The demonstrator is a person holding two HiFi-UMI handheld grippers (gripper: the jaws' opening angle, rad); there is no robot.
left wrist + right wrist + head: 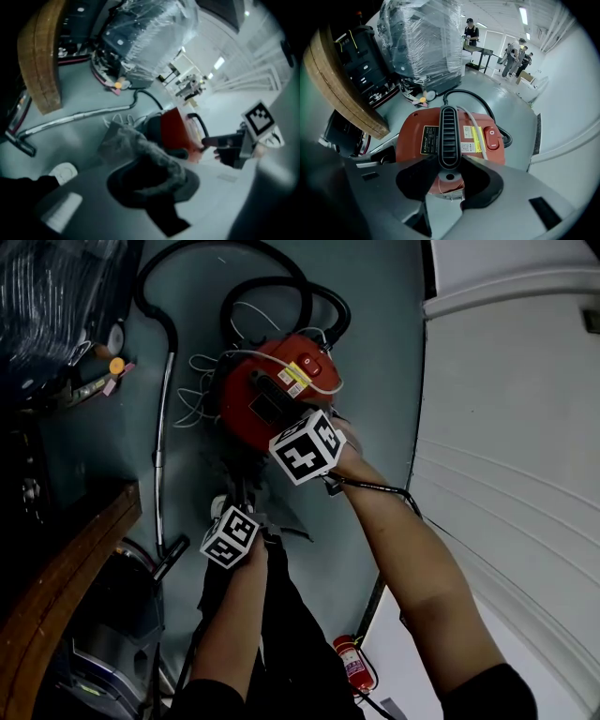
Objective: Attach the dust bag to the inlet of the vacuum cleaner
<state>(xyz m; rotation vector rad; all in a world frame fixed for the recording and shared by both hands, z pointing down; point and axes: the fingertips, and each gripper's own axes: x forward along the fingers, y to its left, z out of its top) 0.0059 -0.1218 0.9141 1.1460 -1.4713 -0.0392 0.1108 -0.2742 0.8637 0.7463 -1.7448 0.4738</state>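
Observation:
The red vacuum cleaner lies on the grey floor, its red body also showing in the right gripper view. My right gripper points down at it, shut on its black ribbed handle, one pad against each side. In the head view, the right gripper sits on the vacuum's near side. The left gripper is just below it. The grey fuzzy dust bag runs from the vacuum into the left gripper, whose jaws pinch its fabric; that view is blurred.
A metal wand and black hose lie left of the vacuum, with white cable around it. A curved wooden edge is at left, a plastic-wrapped machine beyond. A fire extinguisher stands by the white wall.

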